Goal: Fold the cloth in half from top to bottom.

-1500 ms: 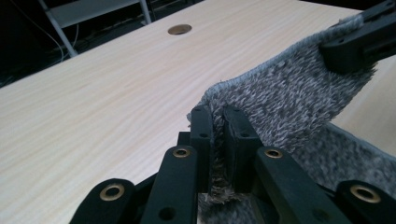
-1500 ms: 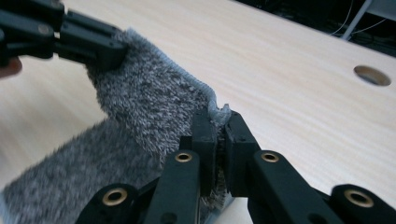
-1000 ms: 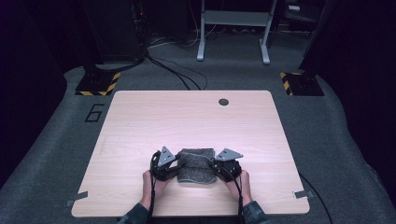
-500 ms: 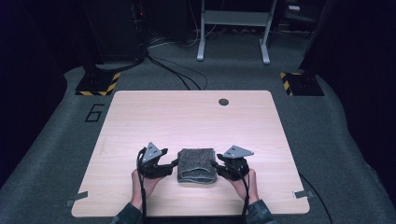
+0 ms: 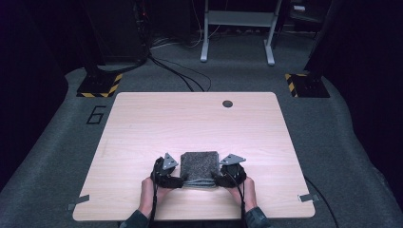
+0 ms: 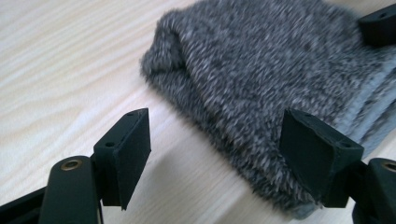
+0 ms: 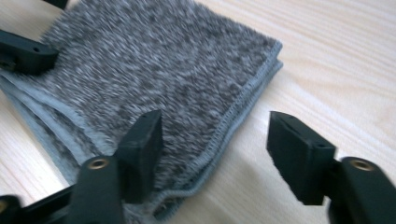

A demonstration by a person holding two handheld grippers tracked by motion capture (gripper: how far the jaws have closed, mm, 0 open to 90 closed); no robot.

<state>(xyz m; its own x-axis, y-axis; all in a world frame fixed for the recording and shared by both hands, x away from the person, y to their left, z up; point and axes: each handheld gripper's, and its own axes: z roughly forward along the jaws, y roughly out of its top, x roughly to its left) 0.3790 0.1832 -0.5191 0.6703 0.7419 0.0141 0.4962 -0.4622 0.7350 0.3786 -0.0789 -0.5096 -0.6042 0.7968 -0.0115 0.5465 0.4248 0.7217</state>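
A folded grey fuzzy cloth [image 5: 199, 166] lies flat on the wooden table [image 5: 190, 123], close to its front edge. My left gripper [image 5: 177, 182] is at the cloth's near left corner and my right gripper [image 5: 219, 180] at its near right corner. In the left gripper view the cloth [image 6: 261, 60] has its folded edge between the spread jaws of the left gripper [image 6: 219, 135], and no pad presses on it. In the right gripper view the hemmed corner of the cloth [image 7: 154, 60] lies between the jaws of the right gripper [image 7: 217, 130], also untouched. Both pairs of jaws have just been opening.
A round dark hole [image 5: 227, 103] sits near the table's far edge. Tape tabs [image 5: 78, 204] mark the front corners. On the floor beyond are yellow-and-black striped bases [image 5: 100, 85], cables and a white frame [image 5: 237, 28]. A painted 6 [image 5: 96, 115] lies left of the table.
Both grippers have let go of the cloth, which now lies flatter and squarer. The hands drew slightly outward, then came back to the near corners.
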